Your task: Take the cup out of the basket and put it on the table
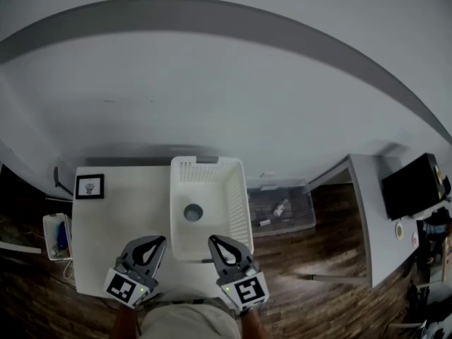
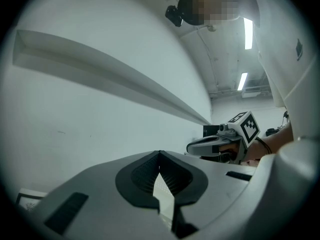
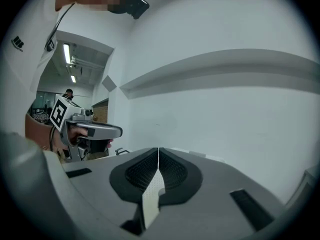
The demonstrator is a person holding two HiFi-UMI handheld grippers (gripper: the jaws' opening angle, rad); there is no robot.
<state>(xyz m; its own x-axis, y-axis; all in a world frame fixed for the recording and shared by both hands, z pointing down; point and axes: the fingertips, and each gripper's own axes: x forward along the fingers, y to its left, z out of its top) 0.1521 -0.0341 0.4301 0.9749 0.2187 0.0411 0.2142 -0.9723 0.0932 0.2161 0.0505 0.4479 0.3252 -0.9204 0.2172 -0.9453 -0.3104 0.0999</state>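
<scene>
One grey cup [image 1: 193,212] is standing upright on the floor of the white basket [image 1: 236,189], slightly toward 7 o'clock of the basket's middle, with nothing touching it.

The basket is resting on the white surface [image 1: 120,217], taking up its 3 o'clock side.

Left hand-held gripper [image 1: 159,239] is hovering just outside the basket's wall at its 7 o'clock corner. Its jaws are pressed together with nothing between them.

Right hand-held gripper [image 1: 212,239] is showing over the basket's near rim at about 5 o'clock. Its jaws are likewise pressed together and empty.

Both are pointing toward 12 o'clock.

A small black-framed picture [image 1: 90,186] is lying on the surface at 9 o'clock of the basket, well apart.

A clear bin [image 1: 282,207] is sitting on the wooden floor [image 1: 296,260] beside the basket at 3 o'clock.
</scene>
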